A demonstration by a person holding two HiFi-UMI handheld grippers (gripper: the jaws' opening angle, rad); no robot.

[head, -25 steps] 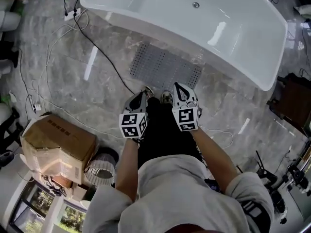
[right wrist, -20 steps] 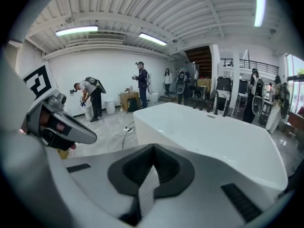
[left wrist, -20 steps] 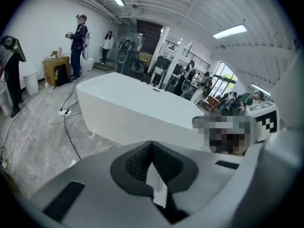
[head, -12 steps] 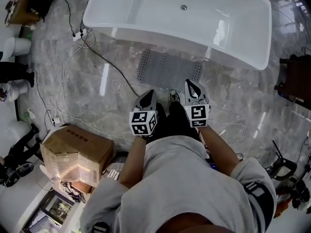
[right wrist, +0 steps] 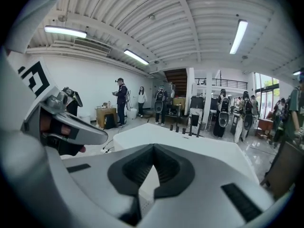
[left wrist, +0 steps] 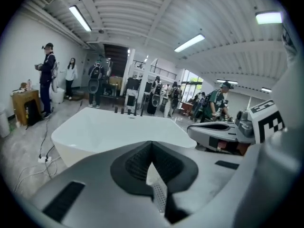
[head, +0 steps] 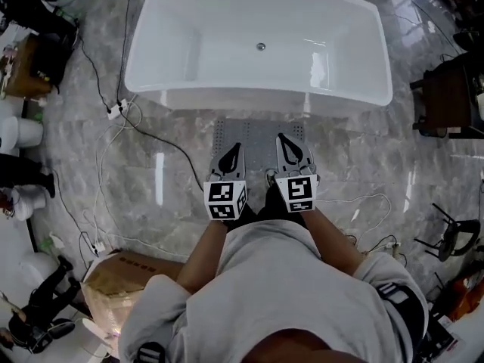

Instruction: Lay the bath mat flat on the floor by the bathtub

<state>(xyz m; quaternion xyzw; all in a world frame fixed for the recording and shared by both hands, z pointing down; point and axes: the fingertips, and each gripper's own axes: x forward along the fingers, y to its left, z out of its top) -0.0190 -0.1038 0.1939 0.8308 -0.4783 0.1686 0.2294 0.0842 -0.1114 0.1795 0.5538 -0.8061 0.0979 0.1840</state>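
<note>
Fingers (head: 229, 162) of the left gripper (head: 235, 150) and right gripper (head: 282, 139) are sitting pressed together, empty, over the grey perforated rectangular bath mat (head: 257, 136) lying flat just beside the white freestanding bathtub (head: 189, 59). The laying is looking finished, so the useful work now is checking that the mat's far edge is running parallel to the bathtub and no corner is curling.

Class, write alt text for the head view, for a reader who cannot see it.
Seen from above, a grey perforated bath mat lies flat on the floor beside a white bathtub. A standing person holds the left gripper and right gripper, both shut and empty, above the mat's near edge.
</note>
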